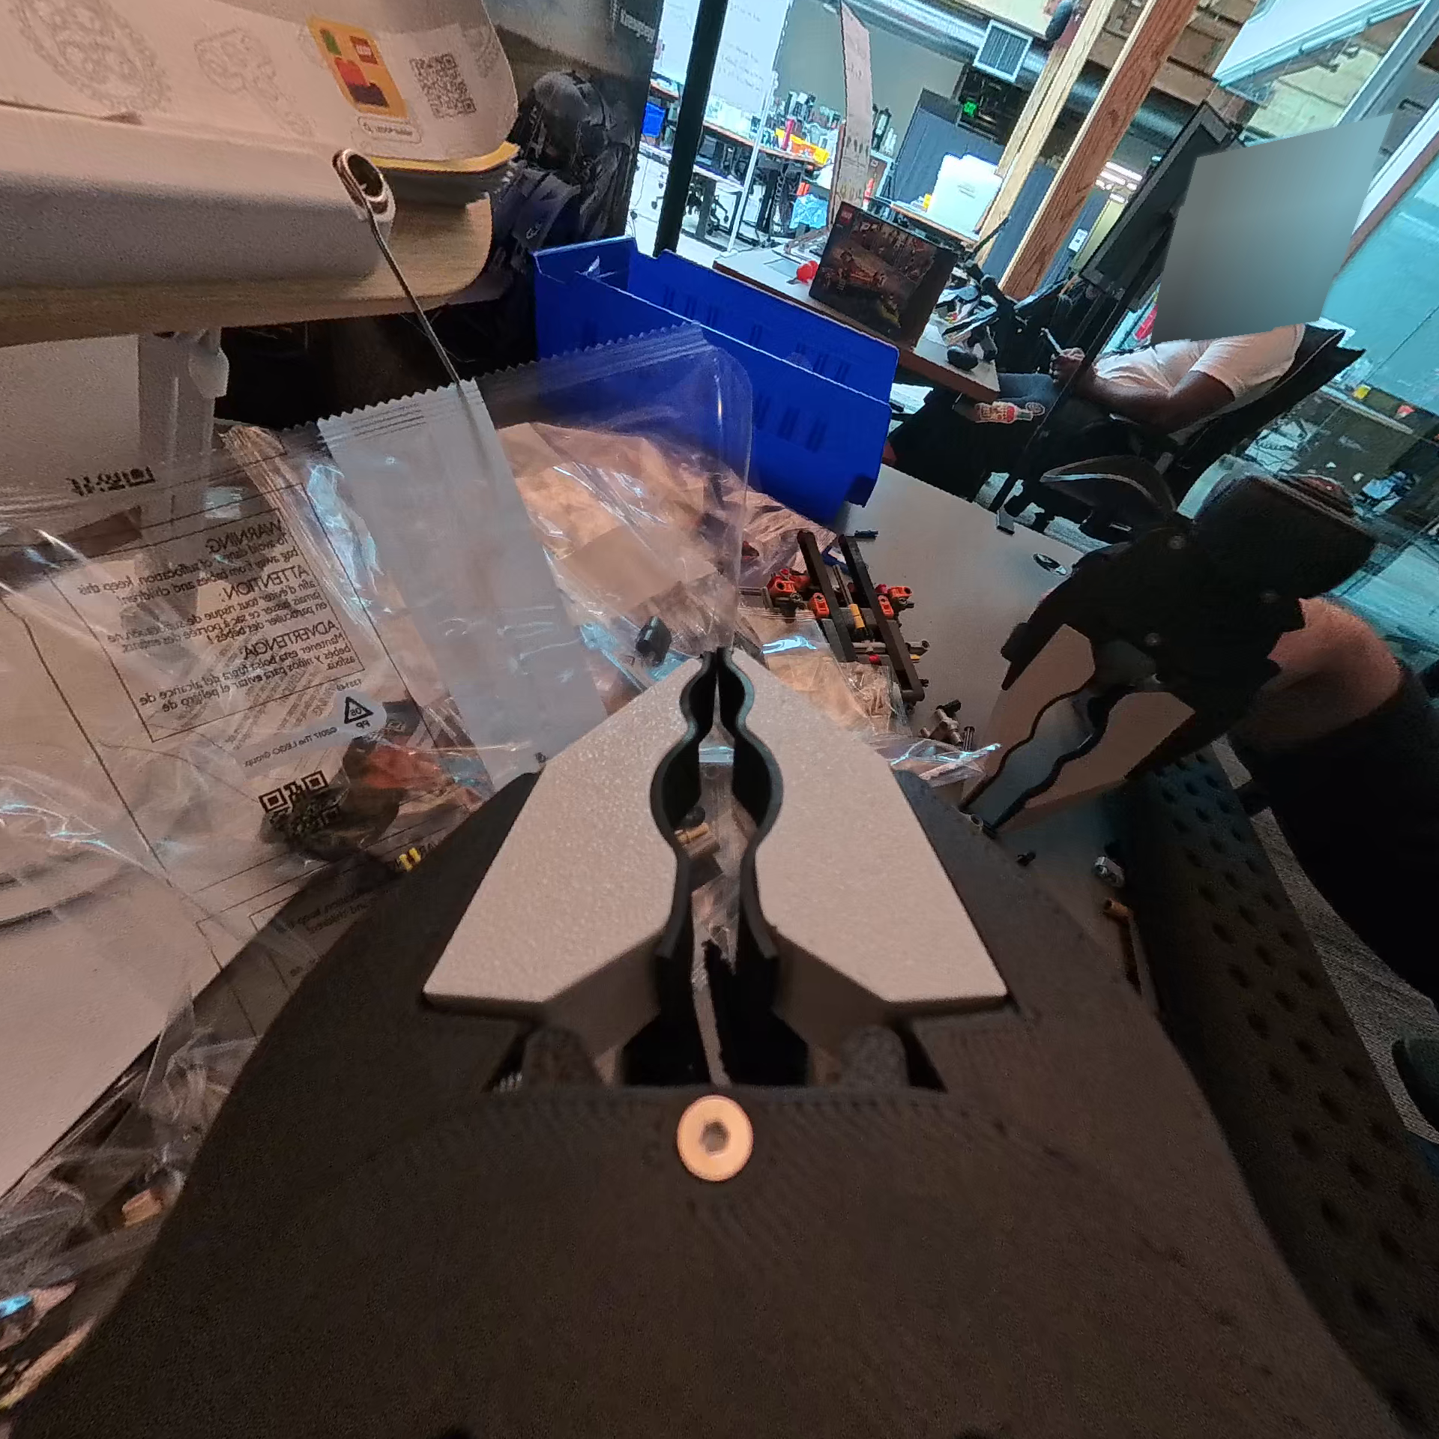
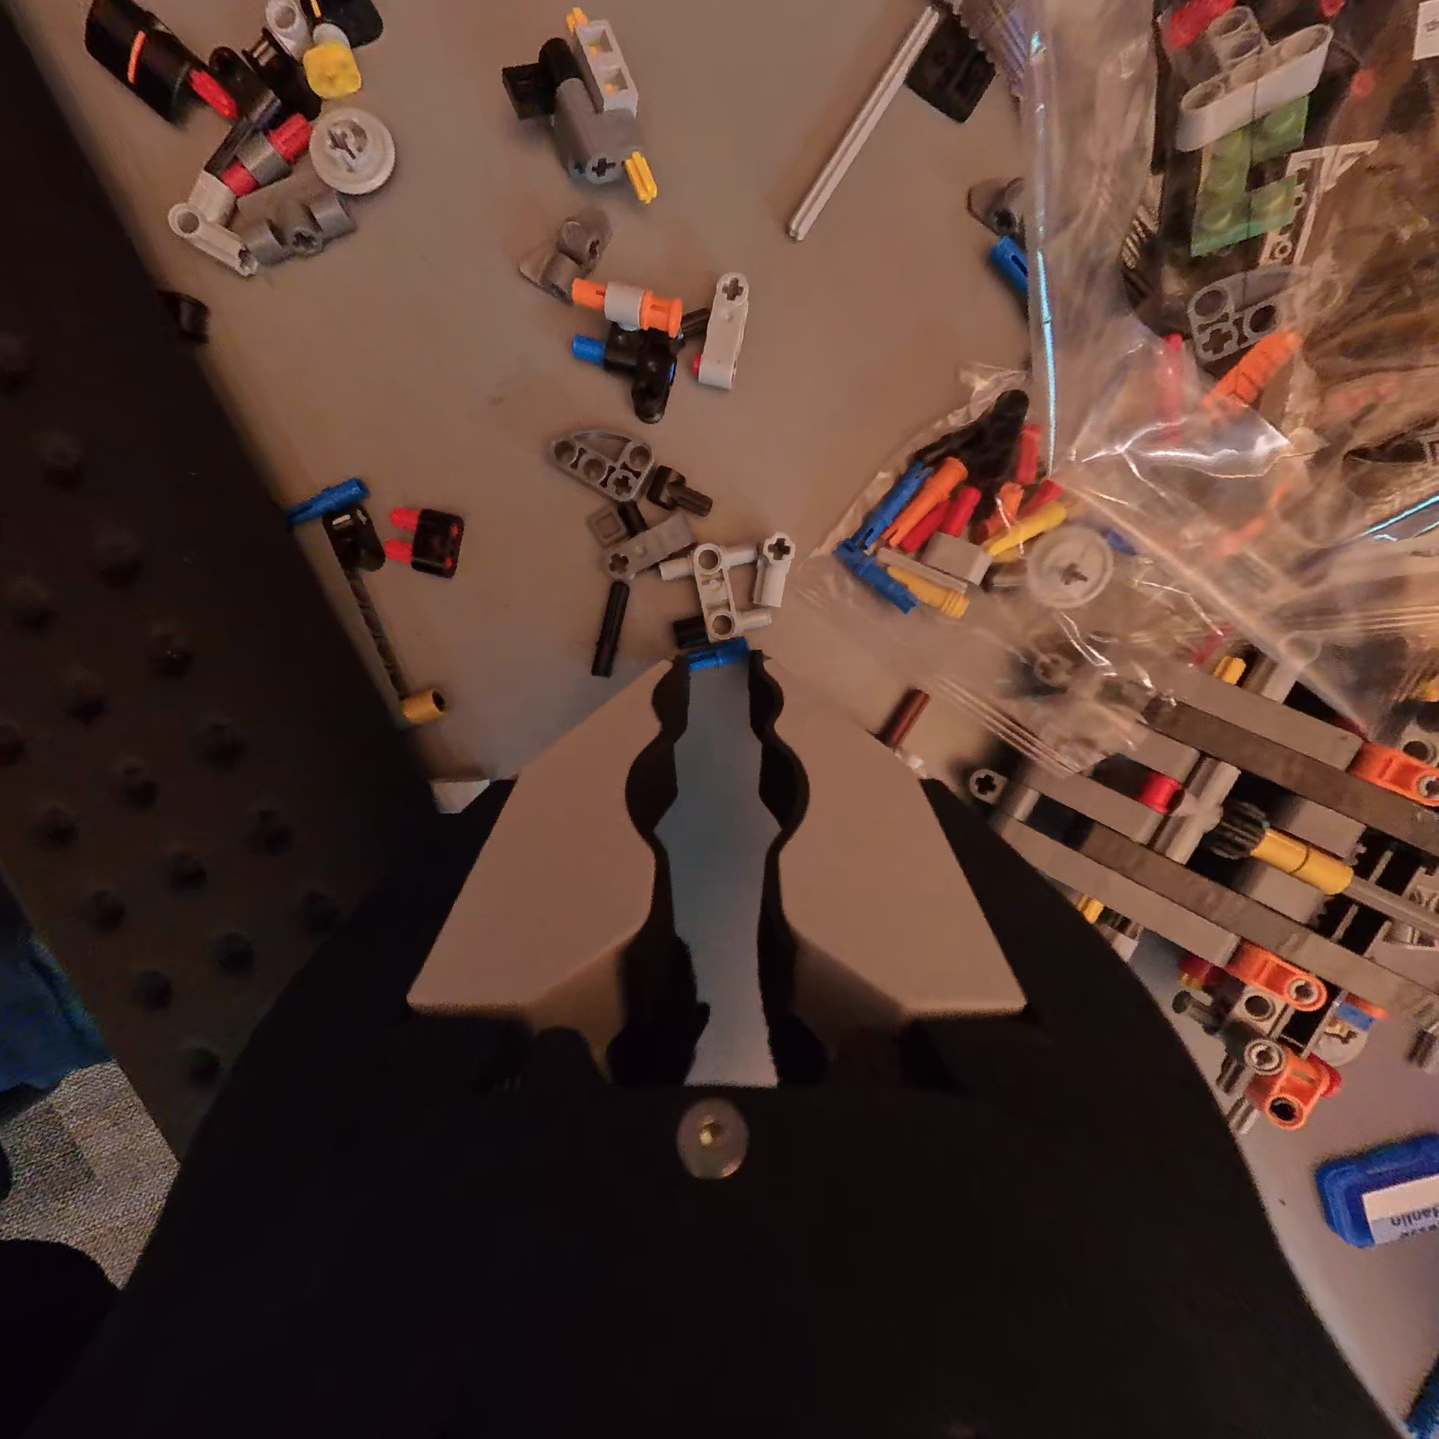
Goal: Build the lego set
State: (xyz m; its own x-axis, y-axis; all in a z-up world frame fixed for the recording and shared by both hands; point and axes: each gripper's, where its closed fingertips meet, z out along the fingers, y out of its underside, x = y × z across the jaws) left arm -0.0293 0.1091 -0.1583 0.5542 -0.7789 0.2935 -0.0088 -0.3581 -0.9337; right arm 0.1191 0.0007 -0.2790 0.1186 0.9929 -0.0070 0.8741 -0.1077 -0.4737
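My left gripper (image 1: pixel 720 662) is shut on the edge of a clear plastic bag (image 1: pixel 623 483) and holds it up over other bags of parts. My right gripper (image 2: pixel 718 660) points down at the grey table (image 2: pixel 436 374) and is shut on a small blue pin (image 2: pixel 716 654) at its tips, right beside a light grey connector (image 2: pixel 724 580). It also shows at the right of the left wrist view (image 1: pixel 1012 810). The partly built black, grey and orange frame (image 2: pixel 1246 841) lies to the right; in the left wrist view it lies beyond the bag (image 1: pixel 864 599). An open bag of coloured pins (image 2: pixel 958 529) lies close by.
Loose parts are scattered across the table. A black studded mat (image 2: pixel 156 623) runs along the table's left edge. A blue bin (image 1: pixel 740 374), a printed booklet (image 1: pixel 233 62) on a raised shelf and a set box (image 1: pixel 880 265) stand farther off. A seated person (image 1: pixel 1168 381) is in the background. The gap from one gripper's tips to the other's is roughly 20 cm.
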